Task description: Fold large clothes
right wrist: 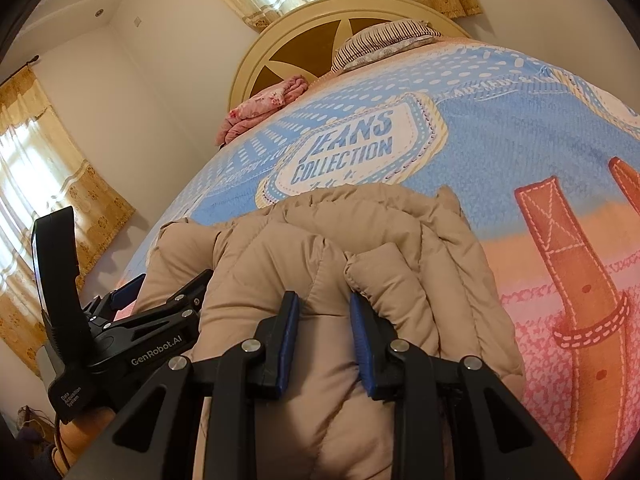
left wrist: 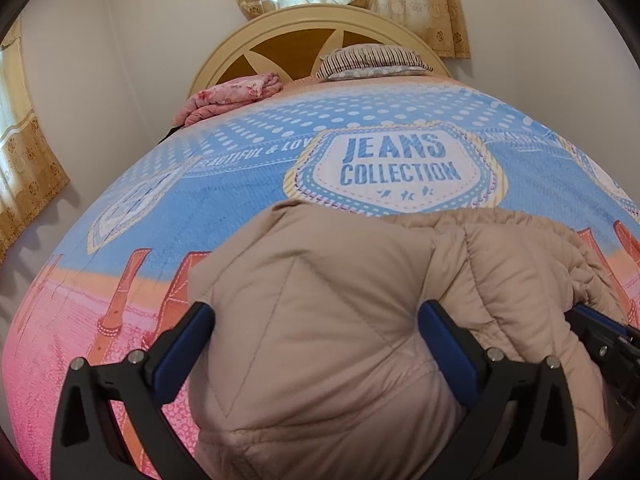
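Observation:
A beige quilted padded jacket (left wrist: 320, 300) lies bunched and partly folded at the near edge of the bed; it also shows in the right wrist view (right wrist: 360, 232). My left gripper (left wrist: 316, 320) is wide open, its blue pads standing on either side of the jacket's near part. My right gripper (right wrist: 324, 308) has its jaws narrow around a puffy fold of the jacket, pads pressing the fabric. The left gripper shows from the side in the right wrist view (right wrist: 160, 292), and the right gripper shows at the right edge of the left wrist view (left wrist: 600, 332).
The bed has a blue and pink "JEANS COLLECTION" bedspread (left wrist: 240, 184). A folded pink blanket (left wrist: 228, 96) and a striped pillow (left wrist: 372, 60) lie by the cream headboard (left wrist: 240, 48). Curtains (left wrist: 24, 168) hang at the left and behind the bed.

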A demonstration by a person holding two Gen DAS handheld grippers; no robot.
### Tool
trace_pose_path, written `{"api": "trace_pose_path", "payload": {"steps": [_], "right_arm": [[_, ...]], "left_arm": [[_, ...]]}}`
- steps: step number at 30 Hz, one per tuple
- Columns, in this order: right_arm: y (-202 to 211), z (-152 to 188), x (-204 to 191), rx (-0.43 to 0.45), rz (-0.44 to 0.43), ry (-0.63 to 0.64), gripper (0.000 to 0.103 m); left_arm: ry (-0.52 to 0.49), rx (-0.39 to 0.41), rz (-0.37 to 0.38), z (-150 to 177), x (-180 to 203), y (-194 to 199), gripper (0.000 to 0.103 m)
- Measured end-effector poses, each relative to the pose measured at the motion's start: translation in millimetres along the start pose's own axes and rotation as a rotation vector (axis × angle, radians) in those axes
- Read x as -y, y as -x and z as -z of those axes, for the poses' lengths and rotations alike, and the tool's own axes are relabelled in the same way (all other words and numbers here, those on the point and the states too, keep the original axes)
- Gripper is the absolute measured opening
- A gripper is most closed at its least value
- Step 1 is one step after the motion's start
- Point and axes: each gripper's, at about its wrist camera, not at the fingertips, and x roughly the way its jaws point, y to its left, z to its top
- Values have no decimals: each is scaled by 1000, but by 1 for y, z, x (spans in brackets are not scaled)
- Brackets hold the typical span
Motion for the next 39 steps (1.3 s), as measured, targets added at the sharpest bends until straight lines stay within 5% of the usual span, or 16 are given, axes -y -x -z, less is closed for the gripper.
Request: {"api": "trace_pose_path", "payload": {"steps": [27, 31, 32, 34, 35, 36, 39], "right_arm": [[-11, 3, 5, -19, -16, -17, 27], [-6, -4, 9, -50, -42, -19, 28], [2, -7, 8, -54, -44, -4, 30], [27, -11, 11, -17, -74, 20, 58], [38, -11, 14, 1, -72, 24, 89], [55, -11, 21, 30, -48, 11, 96], [76, -6, 47, 14, -54, -66, 96]], "left_arm": [[4, -1, -2, 1, 2, -3, 103], [0, -47, 77, -3, -8, 0, 103], [-2, -48, 131, -3, -18, 11, 103], [4, -3, 176, 3, -39, 34, 103], [5, 14, 189, 6, -48, 44, 103], [8, 31, 203, 11, -57, 53, 103], [66, 44, 239, 29, -94, 73, 103]]}}
